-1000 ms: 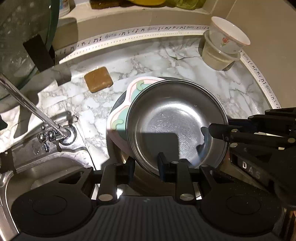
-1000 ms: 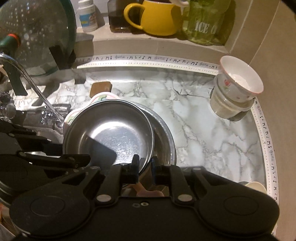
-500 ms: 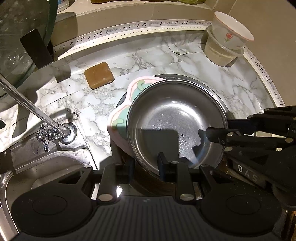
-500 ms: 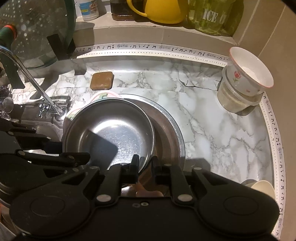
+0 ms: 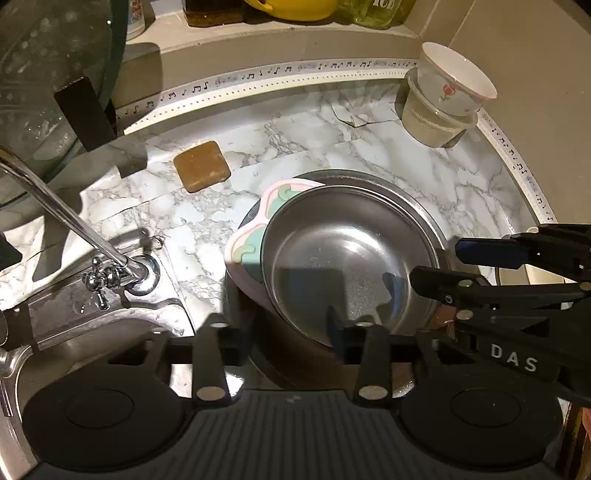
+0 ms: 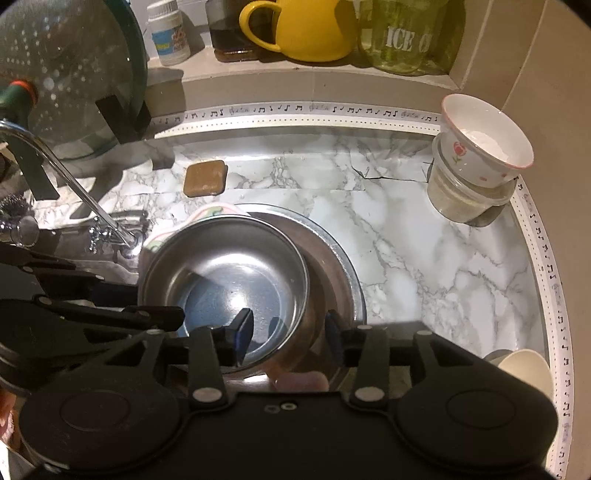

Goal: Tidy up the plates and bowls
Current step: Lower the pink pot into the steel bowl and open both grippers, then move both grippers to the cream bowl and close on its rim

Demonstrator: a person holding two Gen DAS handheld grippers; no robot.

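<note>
Shadow hides my left gripper's (image 5: 280,332) left finger; both jaws are opening astride the shiny steel bowl's (image 5: 347,266) rim, my right gripper's (image 6: 288,328) too.

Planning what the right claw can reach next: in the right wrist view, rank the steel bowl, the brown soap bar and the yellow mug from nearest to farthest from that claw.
1. Steel bowl: its rim sits between the fingers of the right claw, which is opening.
2. Brown soap bar: on the marble counter, beyond the bowl, to the left.
3. Yellow mug: on the back ledge.
</note>
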